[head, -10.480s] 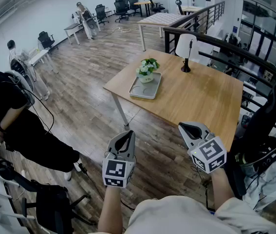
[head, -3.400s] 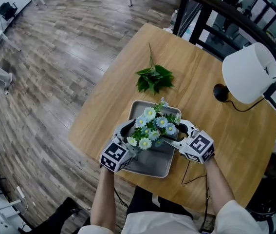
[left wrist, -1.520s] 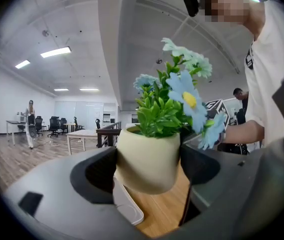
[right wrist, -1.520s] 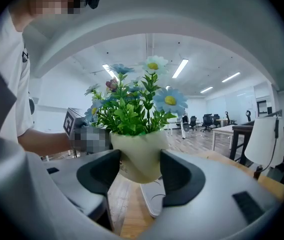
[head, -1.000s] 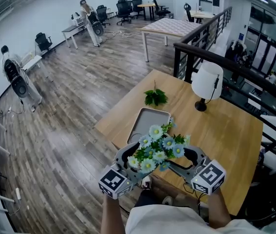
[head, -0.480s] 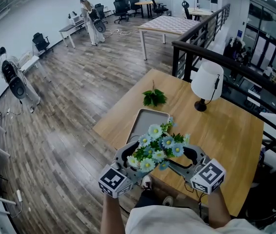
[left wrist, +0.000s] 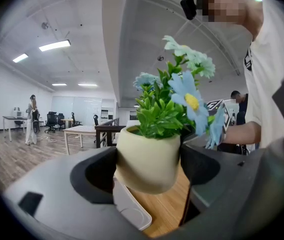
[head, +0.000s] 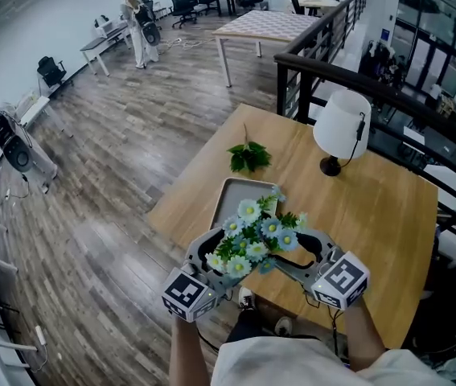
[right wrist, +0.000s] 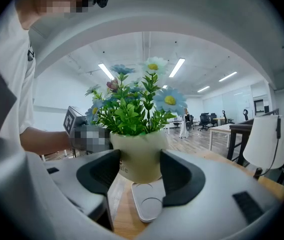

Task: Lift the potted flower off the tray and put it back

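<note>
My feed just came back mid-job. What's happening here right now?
A person holds the potted flower in the air between two handheld grippers. The left gripper and the right gripper are each clamped on its cream pot from opposite sides. The pot hangs clear of the grey tray, near the tray's closer end, over the wooden table. It has not yet been set back down.
</note>
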Demonstrator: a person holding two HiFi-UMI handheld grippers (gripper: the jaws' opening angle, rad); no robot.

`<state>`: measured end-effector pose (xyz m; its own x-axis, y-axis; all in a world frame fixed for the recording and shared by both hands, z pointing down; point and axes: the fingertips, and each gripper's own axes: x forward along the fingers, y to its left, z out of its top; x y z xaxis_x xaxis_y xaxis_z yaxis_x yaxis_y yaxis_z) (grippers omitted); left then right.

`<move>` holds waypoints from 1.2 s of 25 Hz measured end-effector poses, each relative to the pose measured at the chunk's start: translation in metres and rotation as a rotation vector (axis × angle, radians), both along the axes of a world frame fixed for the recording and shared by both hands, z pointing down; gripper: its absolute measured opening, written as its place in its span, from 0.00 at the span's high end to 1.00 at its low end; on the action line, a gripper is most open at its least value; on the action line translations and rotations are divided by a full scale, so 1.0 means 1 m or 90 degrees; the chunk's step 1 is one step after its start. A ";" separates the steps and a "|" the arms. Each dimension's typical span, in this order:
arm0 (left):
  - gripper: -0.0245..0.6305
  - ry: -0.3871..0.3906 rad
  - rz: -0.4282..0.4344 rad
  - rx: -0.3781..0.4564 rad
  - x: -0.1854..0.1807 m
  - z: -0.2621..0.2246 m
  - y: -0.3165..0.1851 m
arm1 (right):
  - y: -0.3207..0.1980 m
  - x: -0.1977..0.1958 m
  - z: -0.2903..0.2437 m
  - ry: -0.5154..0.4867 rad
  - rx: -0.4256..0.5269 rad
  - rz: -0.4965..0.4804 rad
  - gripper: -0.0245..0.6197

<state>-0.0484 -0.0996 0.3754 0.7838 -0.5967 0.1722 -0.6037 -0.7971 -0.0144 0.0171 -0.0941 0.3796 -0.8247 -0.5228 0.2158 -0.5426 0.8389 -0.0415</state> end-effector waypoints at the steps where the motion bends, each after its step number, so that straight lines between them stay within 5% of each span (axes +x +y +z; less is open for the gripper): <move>1: 0.31 0.001 0.001 -0.003 -0.001 0.004 -0.004 | -0.004 -0.001 0.004 0.002 -0.001 0.001 0.54; 30: 0.31 0.002 0.011 -0.162 -0.029 0.150 -0.178 | -0.177 -0.032 0.141 0.089 -0.090 0.013 0.54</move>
<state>-0.0777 -0.2778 0.5256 0.7942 -0.5211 0.3126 -0.5896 -0.7852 0.1891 -0.0147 -0.2707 0.5206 -0.7714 -0.4947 0.4002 -0.5677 0.8192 -0.0816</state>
